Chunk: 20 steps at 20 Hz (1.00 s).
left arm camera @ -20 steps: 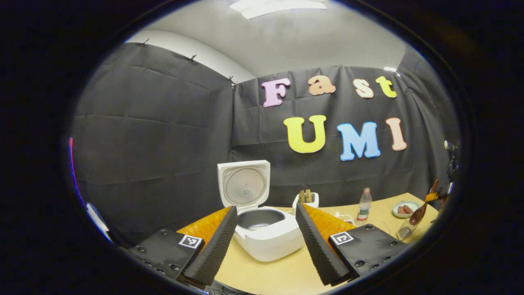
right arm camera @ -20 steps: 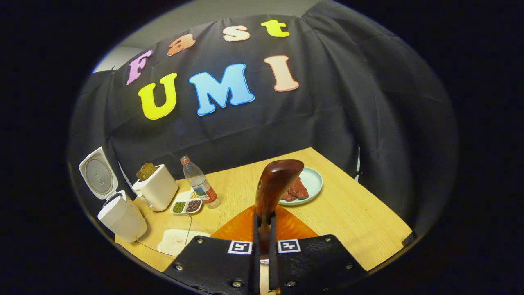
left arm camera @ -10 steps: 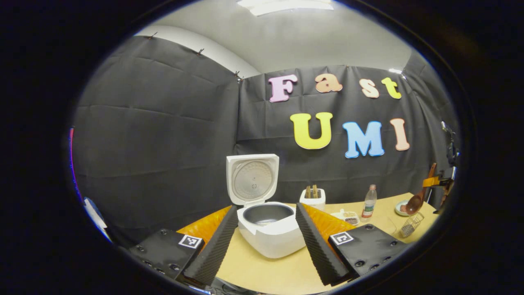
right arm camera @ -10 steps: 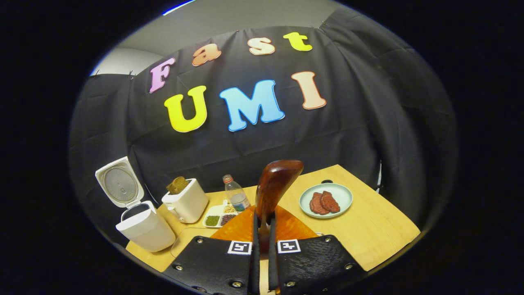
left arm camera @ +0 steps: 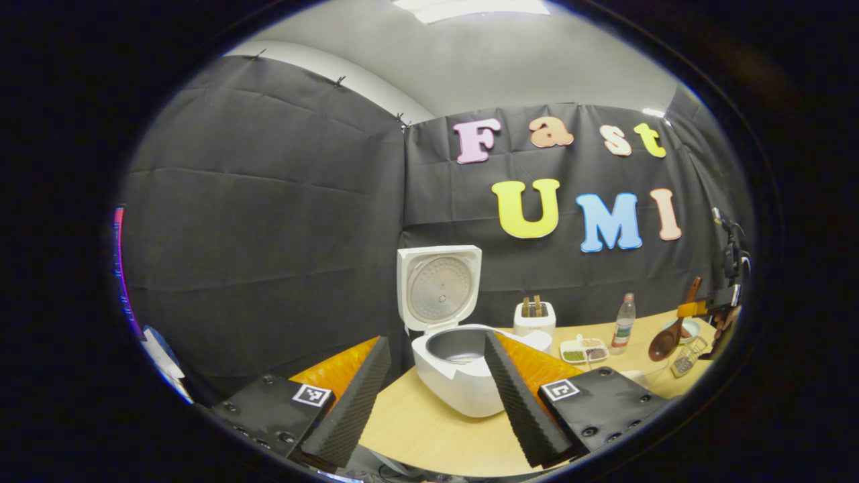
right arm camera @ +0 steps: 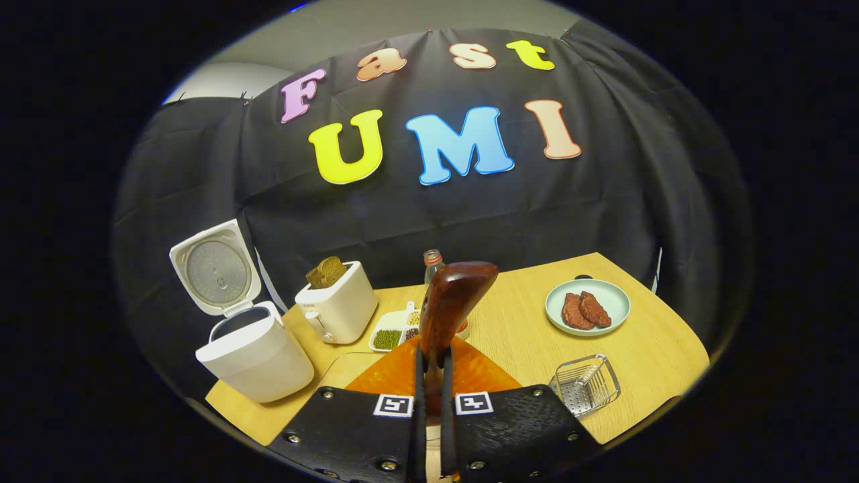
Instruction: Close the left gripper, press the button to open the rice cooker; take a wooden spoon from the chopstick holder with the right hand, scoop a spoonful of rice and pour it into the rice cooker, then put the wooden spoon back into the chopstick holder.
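The white rice cooker (left arm camera: 463, 372) stands open at the table's left end, lid (left arm camera: 439, 288) upright and grey inner pot bare. My left gripper (left arm camera: 436, 339) is open and empty, its fingers framing the cooker from a distance. My right gripper (right arm camera: 429, 365) is shut on the handle of the dark wooden spoon (right arm camera: 456, 302), whose rounded back faces the camera. In the left gripper view the spoon (left arm camera: 666, 341) hangs bowl-down over the table's right part. The wire chopstick holder (right arm camera: 585, 386) lies just right of my right gripper. The cooker (right arm camera: 255, 359) is at the far left.
A white toaster (right arm camera: 339, 308) holding bread stands right of the cooker. Beside it are a small tray of grains (right arm camera: 391, 333) and a plastic bottle (right arm camera: 433, 258). A plate with meat slices (right arm camera: 587, 305) sits at the back right. The clear dish's rim (right arm camera: 339, 359) peeks out behind my right gripper.
Both views have swung, so the cooker sits farther right in each. The wire holder has come into the right gripper view. The spoon stays gripped; the left gripper stays open.
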Motion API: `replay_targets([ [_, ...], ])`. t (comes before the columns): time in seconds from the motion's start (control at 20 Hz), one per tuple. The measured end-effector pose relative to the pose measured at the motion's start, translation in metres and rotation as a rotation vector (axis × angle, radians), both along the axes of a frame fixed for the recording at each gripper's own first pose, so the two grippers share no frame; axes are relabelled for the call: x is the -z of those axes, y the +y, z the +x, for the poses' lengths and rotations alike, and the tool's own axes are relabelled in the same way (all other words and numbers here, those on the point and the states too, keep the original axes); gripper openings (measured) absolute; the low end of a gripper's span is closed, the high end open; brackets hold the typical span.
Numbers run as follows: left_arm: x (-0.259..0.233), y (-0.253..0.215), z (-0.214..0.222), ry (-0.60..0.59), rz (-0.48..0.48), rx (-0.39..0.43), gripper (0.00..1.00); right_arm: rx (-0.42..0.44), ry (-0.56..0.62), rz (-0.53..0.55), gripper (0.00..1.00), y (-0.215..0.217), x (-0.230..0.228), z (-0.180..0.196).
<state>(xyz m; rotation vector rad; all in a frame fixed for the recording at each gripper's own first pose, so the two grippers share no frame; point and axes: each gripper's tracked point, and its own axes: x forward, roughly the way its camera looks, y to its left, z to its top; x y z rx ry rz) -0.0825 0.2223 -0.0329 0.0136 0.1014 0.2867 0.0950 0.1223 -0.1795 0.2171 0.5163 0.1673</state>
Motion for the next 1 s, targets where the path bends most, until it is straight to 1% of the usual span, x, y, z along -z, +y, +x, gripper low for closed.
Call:
replay_targets([
  [0.15,0.005,0.015,-0.001,0.009,0.015,-0.003,0.98,-0.015,0.040,-0.045,0.08,0.015,0.026,-0.003],
  [0.25,0.007,0.025,-0.001,0.008,0.018,-0.002,0.98,-0.029,0.044,-0.075,0.08,0.025,0.037,-0.004],
  [0.45,0.015,0.043,0.000,0.014,0.018,-0.006,0.98,-0.058,0.083,-0.179,0.09,0.039,0.065,-0.006],
  [0.55,0.019,0.049,0.001,0.020,0.013,-0.009,0.98,-0.067,0.090,-0.187,0.09,0.050,0.070,-0.010],
  [0.65,0.022,0.055,0.000,0.025,0.006,-0.015,0.98,-0.076,0.102,-0.177,0.08,0.064,0.073,-0.016],
  [0.85,0.028,0.061,-0.002,0.029,-0.001,-0.027,0.98,-0.111,0.158,-0.101,0.08,0.097,0.079,-0.031],
  [0.95,0.028,0.061,-0.004,0.028,-0.014,-0.030,0.98,-0.098,0.172,-0.063,0.09,0.101,0.079,-0.033],
  [1.0,0.028,0.061,-0.005,0.025,-0.019,-0.032,0.98,-0.082,0.184,-0.023,0.09,0.101,0.079,-0.032],
])
